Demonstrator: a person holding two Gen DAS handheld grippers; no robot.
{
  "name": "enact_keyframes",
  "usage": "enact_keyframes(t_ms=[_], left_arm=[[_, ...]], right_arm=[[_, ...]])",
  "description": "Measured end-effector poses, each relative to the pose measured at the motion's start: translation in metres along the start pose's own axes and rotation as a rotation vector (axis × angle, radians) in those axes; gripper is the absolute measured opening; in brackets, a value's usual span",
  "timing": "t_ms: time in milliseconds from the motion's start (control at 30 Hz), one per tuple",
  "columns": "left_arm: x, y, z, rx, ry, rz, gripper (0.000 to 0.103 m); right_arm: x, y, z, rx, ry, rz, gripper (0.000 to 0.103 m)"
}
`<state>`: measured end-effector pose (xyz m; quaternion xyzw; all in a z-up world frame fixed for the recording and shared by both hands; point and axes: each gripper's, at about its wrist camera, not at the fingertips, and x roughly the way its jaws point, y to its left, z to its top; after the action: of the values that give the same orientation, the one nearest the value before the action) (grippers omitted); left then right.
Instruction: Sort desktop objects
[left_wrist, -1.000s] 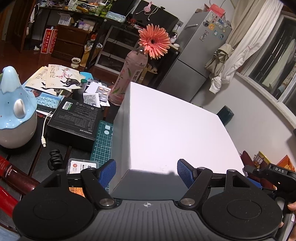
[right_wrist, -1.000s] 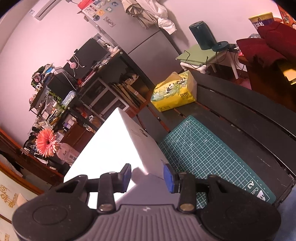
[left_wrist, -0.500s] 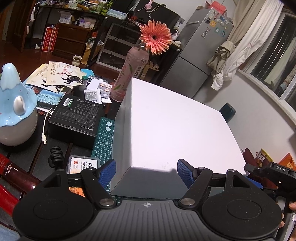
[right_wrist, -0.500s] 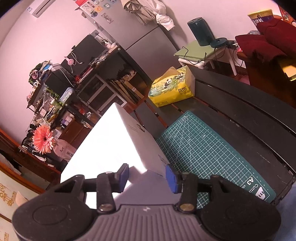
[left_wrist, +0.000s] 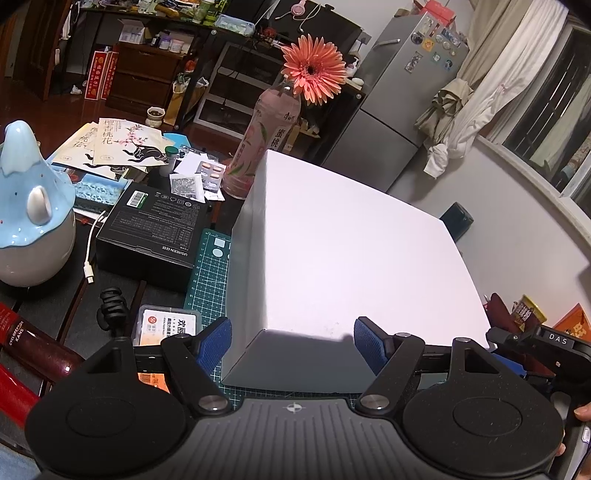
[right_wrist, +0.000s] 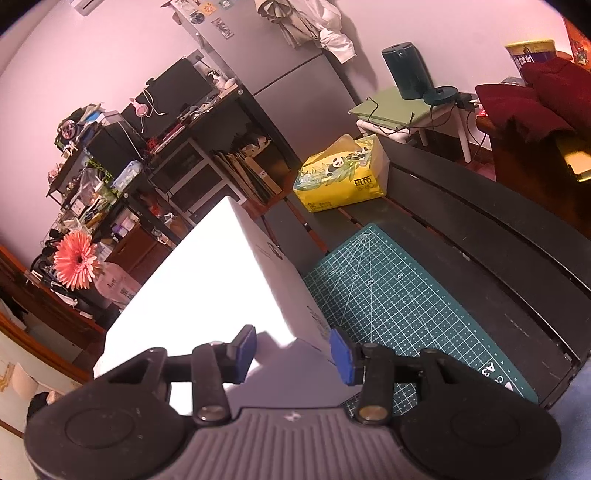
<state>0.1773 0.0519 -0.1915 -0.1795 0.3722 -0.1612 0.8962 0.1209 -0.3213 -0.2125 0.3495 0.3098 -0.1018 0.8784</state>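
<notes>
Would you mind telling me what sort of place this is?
Probably a lived-in home room: a refrigerator with magnets, a cluttered shelving unit, and a dark slatted table carrying a cutting mat.

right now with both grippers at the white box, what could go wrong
The white box looks wider than either opening; the left gripper and right gripper each straddle only a near corner, so it may slip or tip. Pushed away, it could topple the flower bottle just behind it.
</notes>
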Motion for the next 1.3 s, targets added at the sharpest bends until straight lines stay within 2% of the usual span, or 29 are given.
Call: enact_keyframes(t_ms=[133,433,600,1100,1200,1300], left_arm=[[0.0006,-0.0004,-0.0002,0.001,0.003,0.001,0.072],[0.0003,-0.0007,-0.0005,0.002,0.003,0.004,0.072],[0.0,-0.0002,-0.0003,0.002,0.003,0.004,0.072],[0.0016,-0.0027,-0.0002,0.037,0.014,0.025,0.071],[0.0027,-0.0028,-0.0004,0.042,0.02,0.034,0.066],[0.0034,-0.0021,-0.0007,0.043,0.028,0.034,0.066]], right_arm=[[0.001,-0.0021,0.0001,0.004,0.007,-0.008,0.048],[0.0024,0.0035,-0.002,-0.064,0.009,-0.051,0.051],[0.0033,0.002,-0.0018,-0.059,0.02,-0.056,0.054],[0.0048,-0.0036,-0.0008,-0.015,0.036,-0.04,0.054],[0.0048,-0.0037,-0.0015,-0.015,0.036,-0.041,0.054],[0.0049,-0.004,-0.0019,-0.013,0.037,-0.04,0.054]])
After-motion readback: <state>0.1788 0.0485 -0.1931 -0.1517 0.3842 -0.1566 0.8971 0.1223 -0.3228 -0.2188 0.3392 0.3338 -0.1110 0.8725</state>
